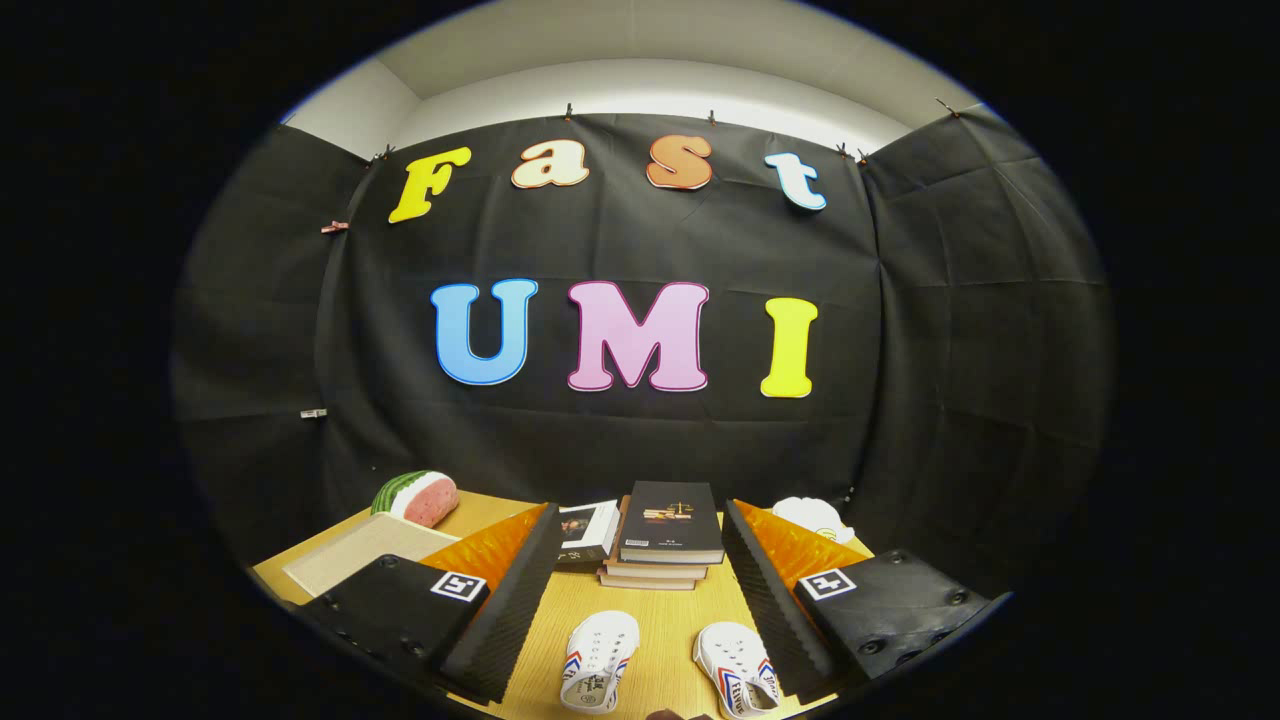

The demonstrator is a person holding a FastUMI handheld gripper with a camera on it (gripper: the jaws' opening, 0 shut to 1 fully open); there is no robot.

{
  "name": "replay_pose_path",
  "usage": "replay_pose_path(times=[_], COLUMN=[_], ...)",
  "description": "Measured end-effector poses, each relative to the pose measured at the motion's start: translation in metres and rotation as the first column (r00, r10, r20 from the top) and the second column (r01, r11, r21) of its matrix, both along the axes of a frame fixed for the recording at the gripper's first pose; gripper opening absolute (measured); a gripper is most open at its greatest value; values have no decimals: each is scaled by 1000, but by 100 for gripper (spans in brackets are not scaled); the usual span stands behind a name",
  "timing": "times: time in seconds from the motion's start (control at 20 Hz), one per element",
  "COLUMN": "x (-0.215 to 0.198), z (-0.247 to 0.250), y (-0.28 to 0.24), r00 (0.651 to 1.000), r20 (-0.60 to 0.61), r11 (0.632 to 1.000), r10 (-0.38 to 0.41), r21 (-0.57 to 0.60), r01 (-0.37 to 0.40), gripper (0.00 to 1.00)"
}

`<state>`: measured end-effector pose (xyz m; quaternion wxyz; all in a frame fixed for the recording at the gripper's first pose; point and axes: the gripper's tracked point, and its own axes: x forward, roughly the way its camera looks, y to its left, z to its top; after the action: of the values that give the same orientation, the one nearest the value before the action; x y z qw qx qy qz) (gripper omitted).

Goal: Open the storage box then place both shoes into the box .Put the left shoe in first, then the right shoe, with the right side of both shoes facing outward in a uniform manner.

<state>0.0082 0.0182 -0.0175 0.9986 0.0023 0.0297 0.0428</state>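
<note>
Tool [640,610] gapes empty over shoes [598,660]; books [668,535] stacked beyond.

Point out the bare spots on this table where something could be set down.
Bare wood shows between the two white shoes, and from them up to the book stack. The open claw holds nothing. Behind it is crowded: watermelon slice, flat board, white object.

The table [660,620] is smooth, pale wood-grain with a soft sheen, the two shoes [598,660] at lower centre look like white perforated rubbery plastic, the books [668,525] above them have matt dark covers, and the open gripper's [640,575] fingers [510,600] carry ribbed pads.
</note>
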Motion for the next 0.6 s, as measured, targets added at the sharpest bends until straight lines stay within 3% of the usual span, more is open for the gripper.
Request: replay_pose_path(times=[0.6], x=[8], z=[-18], y=[25], r00=[995], r20=[-56], r11=[996], r10=[87], r21=[20], r01=[-86], gripper=[97])
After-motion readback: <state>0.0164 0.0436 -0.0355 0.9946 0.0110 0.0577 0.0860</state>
